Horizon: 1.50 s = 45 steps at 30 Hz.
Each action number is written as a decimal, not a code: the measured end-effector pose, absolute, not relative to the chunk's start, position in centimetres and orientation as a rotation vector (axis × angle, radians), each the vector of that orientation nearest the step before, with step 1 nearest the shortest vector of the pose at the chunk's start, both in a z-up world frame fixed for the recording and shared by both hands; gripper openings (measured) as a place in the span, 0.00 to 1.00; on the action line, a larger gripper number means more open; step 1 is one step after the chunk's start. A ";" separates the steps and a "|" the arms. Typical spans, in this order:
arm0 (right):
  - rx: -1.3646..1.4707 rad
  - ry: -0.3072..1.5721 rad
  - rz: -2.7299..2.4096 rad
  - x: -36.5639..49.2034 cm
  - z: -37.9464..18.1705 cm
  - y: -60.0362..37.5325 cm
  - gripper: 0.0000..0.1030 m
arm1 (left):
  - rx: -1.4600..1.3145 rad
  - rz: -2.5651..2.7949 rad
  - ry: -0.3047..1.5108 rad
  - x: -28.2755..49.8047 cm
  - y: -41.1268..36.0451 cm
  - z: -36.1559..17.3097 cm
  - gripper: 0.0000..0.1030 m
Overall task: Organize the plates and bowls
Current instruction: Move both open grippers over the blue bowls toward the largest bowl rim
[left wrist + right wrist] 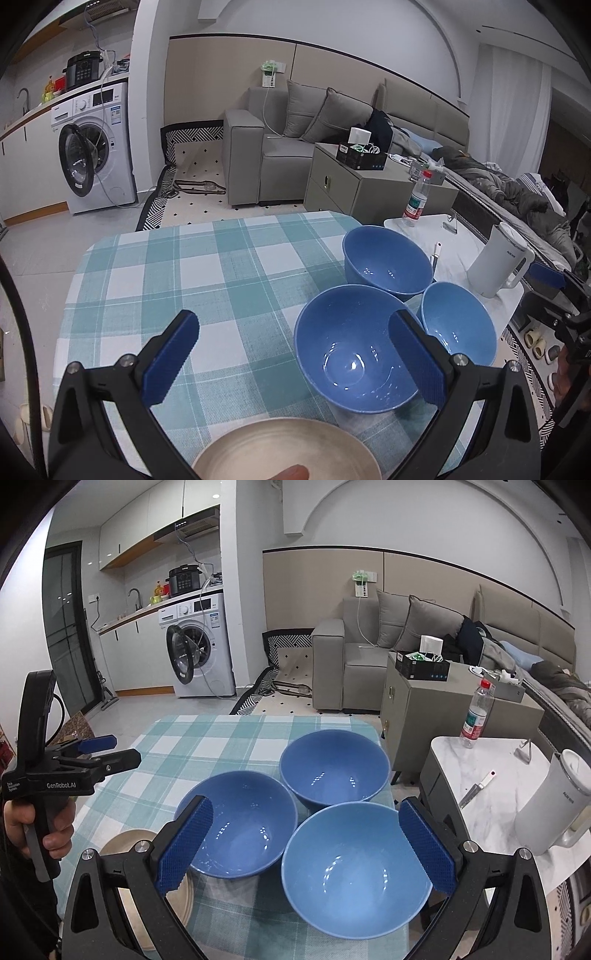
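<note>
Three blue bowls stand close together on the teal checked tablecloth [184, 266]: a near one [343, 350], a far one [388, 258] and a lighter one [458, 325] to the right. My left gripper [295, 360] is open and empty, its right finger over the near bowl's rim. A beige plate [284, 450] lies just below it, with a fingertip at its near edge. My right gripper [306, 849] hangs open and empty above the lighter bowl [354, 871]. Left of that sits the darker bowl [240, 823], with the plate [129, 843] partly hidden.
A white marble side table [480, 812] on the right carries a white kettle [550, 812], a water bottle [476, 712] and a small knife. A grey cabinet [424, 709], a sofa and a washing machine [199, 646] stand beyond. A hand [22, 823] holds the left gripper.
</note>
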State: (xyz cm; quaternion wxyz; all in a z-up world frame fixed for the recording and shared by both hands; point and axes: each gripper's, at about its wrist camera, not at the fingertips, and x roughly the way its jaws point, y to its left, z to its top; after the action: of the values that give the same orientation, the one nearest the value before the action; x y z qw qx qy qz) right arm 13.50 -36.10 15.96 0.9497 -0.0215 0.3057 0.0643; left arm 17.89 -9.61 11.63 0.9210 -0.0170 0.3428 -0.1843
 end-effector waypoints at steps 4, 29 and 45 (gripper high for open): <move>-0.030 0.631 0.115 14.6 16.2 -36.9 0.99 | -0.024 -0.392 0.717 19.1 -10.5 11.6 1.00; 0.038 0.724 0.049 22.6 14.5 -41.7 0.99 | 0.027 -0.455 0.832 26.7 -15.7 9.6 1.00; 0.048 0.793 0.023 27.0 11.4 -43.8 0.99 | 0.043 -0.481 0.890 30.5 -18.5 7.3 0.99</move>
State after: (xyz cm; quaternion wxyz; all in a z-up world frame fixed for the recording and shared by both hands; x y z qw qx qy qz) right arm 27.05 -43.79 11.38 0.9220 0.0236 0.3863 0.0114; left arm 30.50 -18.48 7.27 0.8746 0.0205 0.4263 -0.2302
